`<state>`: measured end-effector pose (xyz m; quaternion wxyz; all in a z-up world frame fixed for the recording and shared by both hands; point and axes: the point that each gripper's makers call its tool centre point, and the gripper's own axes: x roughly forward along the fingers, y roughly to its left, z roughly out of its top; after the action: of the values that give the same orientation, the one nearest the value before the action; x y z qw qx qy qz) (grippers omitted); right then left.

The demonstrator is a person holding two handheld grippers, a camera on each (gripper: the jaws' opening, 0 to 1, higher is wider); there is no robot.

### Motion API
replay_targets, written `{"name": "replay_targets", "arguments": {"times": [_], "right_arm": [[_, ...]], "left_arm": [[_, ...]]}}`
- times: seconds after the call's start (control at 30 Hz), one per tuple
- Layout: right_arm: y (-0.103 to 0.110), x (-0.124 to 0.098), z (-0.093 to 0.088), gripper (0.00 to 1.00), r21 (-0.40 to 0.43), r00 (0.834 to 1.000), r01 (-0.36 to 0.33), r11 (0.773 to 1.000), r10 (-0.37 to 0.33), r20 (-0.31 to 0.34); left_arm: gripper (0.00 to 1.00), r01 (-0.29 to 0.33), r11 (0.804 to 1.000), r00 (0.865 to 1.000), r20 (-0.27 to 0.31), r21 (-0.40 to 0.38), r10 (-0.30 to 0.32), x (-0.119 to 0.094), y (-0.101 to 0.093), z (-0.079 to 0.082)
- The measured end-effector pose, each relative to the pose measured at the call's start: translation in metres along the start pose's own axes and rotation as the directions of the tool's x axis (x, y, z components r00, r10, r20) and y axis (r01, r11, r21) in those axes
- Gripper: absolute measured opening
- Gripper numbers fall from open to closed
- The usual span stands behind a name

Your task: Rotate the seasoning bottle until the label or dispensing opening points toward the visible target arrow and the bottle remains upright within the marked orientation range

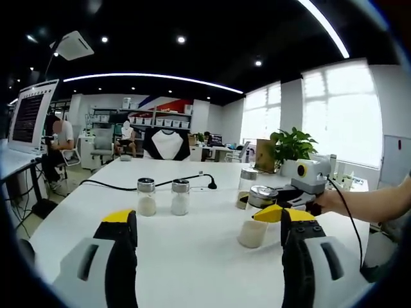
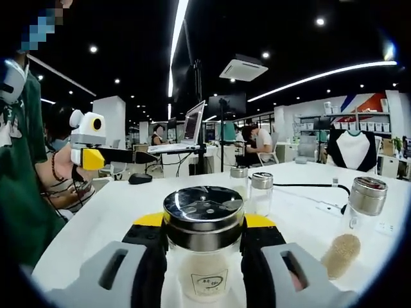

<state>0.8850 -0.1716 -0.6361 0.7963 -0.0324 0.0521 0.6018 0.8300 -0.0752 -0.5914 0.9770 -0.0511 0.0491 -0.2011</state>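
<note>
A glass seasoning bottle [image 2: 203, 256] with a shiny metal lid stands upright on the white table [image 2: 115, 212], a small label facing the right gripper view. My right gripper [image 2: 204, 222] is shut on it, one jaw on each side just under the lid. In the left gripper view the same bottle [image 1: 253, 232] sits at the right, with the right gripper [image 1: 286, 199] reaching in to hold it. My left gripper [image 1: 200, 221] is open above the table with nothing between its jaws; it also shows far left in the right gripper view as the left gripper [image 2: 96, 157].
Two white-filled shakers [image 1: 146, 197] [image 1: 180, 197] stand mid-table, and another jar [image 1: 246, 186] stands behind the held bottle. A jar of tan grains [image 2: 361, 215] is at the right. A black cable [image 1: 115, 185] crosses the table. A person's forearm [image 1: 372, 202] comes in from the right.
</note>
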Motion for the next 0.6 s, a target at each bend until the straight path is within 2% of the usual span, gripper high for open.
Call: {"name": "replay_targets", "arguments": {"times": [0.27,0.6], "right_arm": [[-0.0002,-0.0005,-0.0004,0.42,0.000,0.999,0.033,0.999,-0.033,-0.012],[-0.0028,-0.0003,-0.0008,0.42,0.018,0.991,0.136,0.991,-0.136,-0.012]], "left_arm": [[0.98,-0.001,1.000,1.000,-0.003,0.000,0.001,-0.0002,-0.0009,-0.0007],[0.98,0.009,1.000,1.000,-0.009,0.000,-0.009,0.0004,-0.0048,-0.0018]]}}
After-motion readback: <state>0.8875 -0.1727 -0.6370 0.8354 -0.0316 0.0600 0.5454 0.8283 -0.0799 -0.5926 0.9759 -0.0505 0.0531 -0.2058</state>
